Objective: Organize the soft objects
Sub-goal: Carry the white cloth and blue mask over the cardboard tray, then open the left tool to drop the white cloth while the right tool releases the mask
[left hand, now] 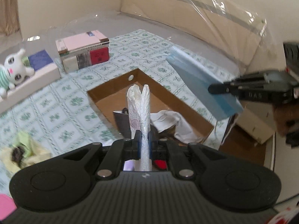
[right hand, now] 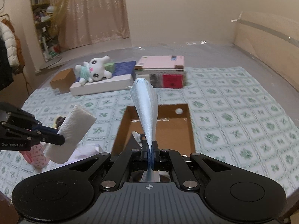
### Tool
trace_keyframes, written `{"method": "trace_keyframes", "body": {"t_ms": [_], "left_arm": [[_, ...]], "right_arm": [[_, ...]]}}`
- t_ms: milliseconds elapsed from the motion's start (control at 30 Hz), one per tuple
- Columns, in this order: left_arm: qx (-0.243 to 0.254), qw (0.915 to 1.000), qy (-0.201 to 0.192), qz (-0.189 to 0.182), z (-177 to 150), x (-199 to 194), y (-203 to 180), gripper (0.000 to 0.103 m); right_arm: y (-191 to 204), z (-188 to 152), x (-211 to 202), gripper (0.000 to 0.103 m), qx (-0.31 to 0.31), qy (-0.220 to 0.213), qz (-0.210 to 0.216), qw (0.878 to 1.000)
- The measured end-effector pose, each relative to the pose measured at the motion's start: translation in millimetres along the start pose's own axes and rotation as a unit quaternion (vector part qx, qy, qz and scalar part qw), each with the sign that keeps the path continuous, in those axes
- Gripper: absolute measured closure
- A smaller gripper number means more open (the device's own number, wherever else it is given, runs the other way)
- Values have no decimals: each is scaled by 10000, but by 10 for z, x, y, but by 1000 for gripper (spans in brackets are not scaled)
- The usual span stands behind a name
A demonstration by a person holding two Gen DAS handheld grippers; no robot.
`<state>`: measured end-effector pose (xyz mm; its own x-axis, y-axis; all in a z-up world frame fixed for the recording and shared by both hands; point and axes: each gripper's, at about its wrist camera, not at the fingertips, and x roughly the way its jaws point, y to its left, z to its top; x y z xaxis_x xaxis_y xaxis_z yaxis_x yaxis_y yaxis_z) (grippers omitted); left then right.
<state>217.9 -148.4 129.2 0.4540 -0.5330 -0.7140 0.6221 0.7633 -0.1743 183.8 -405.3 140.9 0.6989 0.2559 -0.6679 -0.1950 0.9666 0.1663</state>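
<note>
Both soft items are in the air above the cardboard box: a white folded pad pinched tight in the left gripper, a blue face mask pinched tight in the right gripper, both jaws fully closed on the material. Box sits open on the patterned cloth, some items already inside. Looks like the carry/placement step. Next: bring each over the box opening, lower, then release. Plush toy on the white box well apart, untouched.
</note>
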Motion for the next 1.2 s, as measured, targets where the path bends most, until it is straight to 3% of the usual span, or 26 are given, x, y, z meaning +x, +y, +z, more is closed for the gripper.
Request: {"method": "trace_keyframes", "body": {"t_ms": [267, 467, 967, 1200], "left_arm": [[-959, 9953, -158, 33, 54, 387, 71, 97], [-1290, 9911, -172, 292, 124, 652, 129, 97], [-1472, 9882, -73, 419, 343, 1222, 239, 97], [-1530, 9870, -45, 485, 526, 1428, 462, 97]], "right_arm": [[-186, -12, 119, 101, 174, 127, 29, 9998], [-216, 53, 328, 101, 97, 241, 5, 9997], [-426, 239, 1055, 101, 59, 586, -116, 9982], [-455, 317, 1355, 101, 112, 740, -56, 9972]]}}
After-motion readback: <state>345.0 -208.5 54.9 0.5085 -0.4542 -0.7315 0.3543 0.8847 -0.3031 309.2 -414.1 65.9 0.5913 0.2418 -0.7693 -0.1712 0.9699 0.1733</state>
